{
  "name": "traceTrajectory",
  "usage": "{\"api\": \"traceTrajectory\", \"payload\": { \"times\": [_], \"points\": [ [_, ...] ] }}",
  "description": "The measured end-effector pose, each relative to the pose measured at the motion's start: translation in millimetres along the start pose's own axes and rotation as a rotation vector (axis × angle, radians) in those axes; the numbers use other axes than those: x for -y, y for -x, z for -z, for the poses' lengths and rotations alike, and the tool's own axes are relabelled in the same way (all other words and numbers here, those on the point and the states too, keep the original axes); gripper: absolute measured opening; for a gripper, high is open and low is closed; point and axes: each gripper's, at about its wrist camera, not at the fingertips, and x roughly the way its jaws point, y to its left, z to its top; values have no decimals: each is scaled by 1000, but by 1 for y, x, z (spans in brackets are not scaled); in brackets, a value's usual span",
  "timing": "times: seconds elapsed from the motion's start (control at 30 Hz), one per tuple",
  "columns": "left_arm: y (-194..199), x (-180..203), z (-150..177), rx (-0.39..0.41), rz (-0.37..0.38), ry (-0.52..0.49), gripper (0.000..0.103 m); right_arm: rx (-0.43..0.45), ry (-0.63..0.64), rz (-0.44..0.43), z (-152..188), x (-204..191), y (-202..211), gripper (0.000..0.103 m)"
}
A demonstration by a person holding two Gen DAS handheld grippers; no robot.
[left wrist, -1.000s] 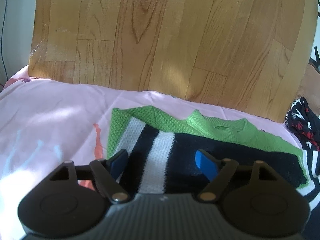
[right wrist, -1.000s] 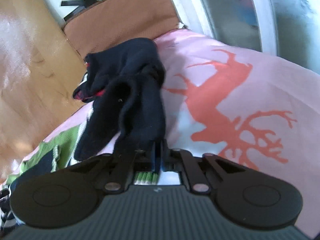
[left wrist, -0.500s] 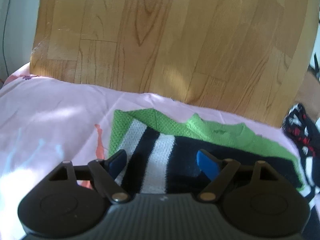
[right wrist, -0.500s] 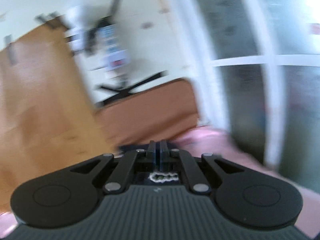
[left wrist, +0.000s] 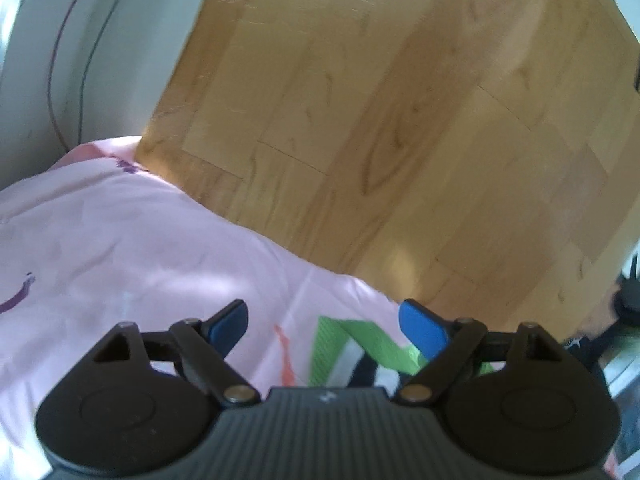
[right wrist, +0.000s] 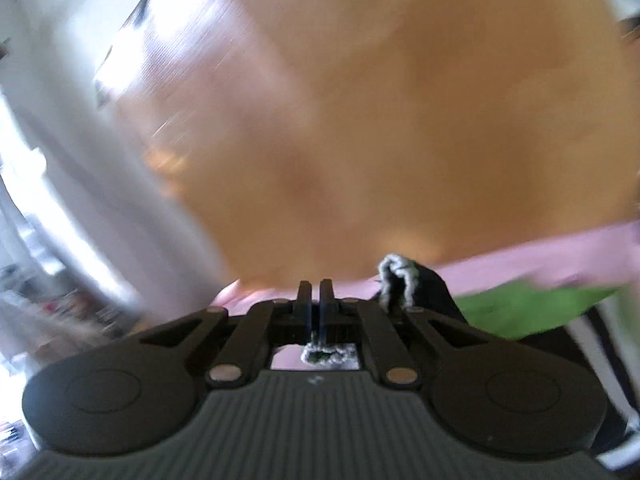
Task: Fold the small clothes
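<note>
A knitted sweater [left wrist: 356,350] with green trim and black and white stripes lies on the pink bedsheet [left wrist: 120,248]; only its corner shows, low in the left wrist view. My left gripper [left wrist: 326,328] hovers above that corner. Its jaws are opening and its blue pads [left wrist: 424,332] grip nothing. In the blurred right wrist view my right gripper [right wrist: 316,304] is shut on a knit edge of the sweater [right wrist: 520,308]. A grey-white fold of that fabric [right wrist: 396,280] bunches up just right of the fingers, and the green and black body trails off to the right.
Wooden floor [left wrist: 400,120] lies beyond the bed's edge. A white wall with hanging cables [left wrist: 60,60] stands at the left. A dark garment [left wrist: 580,344] lies at the right edge of the left wrist view. The sheet [right wrist: 540,256] carries printed figures.
My left gripper drew back, rose and rolled, so the sweater slid to the bottom of its view, and its jaws widened. My right gripper swung away from the dark clothes pile, carrying the knit edge.
</note>
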Motion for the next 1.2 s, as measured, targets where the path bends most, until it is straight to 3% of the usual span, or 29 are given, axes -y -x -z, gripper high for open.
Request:
{"api": "traceTrajectory", "payload": {
  "times": [0.07, 0.2, 0.33, 0.43, 0.5, 0.57, 0.77, 0.93, 0.97, 1.0, 1.03, 1.13, 1.2],
  "points": [
    [-4, -6, -2, -14, 0, 25, 85, -56, -21, -67, -2, -3, -21, 8],
    [-10, -6, 0, -52, 7, 20, 85, 65, -5, 9, -8, 19, -1, 25],
    [-16, 6, 8, -94, 3, -49, 85, 136, 9, 180, 2, 66, 34, 25],
    [-19, 19, 15, -133, -5, -143, 87, 182, 17, 370, 17, 112, 58, 29],
    [-25, 28, 22, -173, -6, -223, 87, 191, 14, 503, 28, 141, 68, 36],
    [-30, 34, 29, -213, -5, -291, 87, 171, -10, 575, 37, 167, 73, 39],
    [-35, 42, 40, -234, -24, -373, 87, 95, -59, 548, 49, 187, 47, 58],
    [-39, 37, 35, -232, -47, -341, 87, 37, 17, 540, 53, 179, 13, 64],
    [-39, 35, 34, -230, -51, -332, 87, 26, 71, 558, 55, 173, 5, 59],
    [-39, 33, 33, -226, -57, -325, 87, 19, 125, 594, 55, 173, -1, 23],
    [-38, 32, 32, -221, -65, -319, 87, 16, 164, 621, 55, 174, -5, 9],
    [-39, 29, 29, -210, -78, -303, 87, 105, -61, 696, 43, 215, 14, 10],
    [-39, 28, 27, -209, -86, -292, 87, 143, -186, 686, 44, 236, 27, 12]
  ]
}}
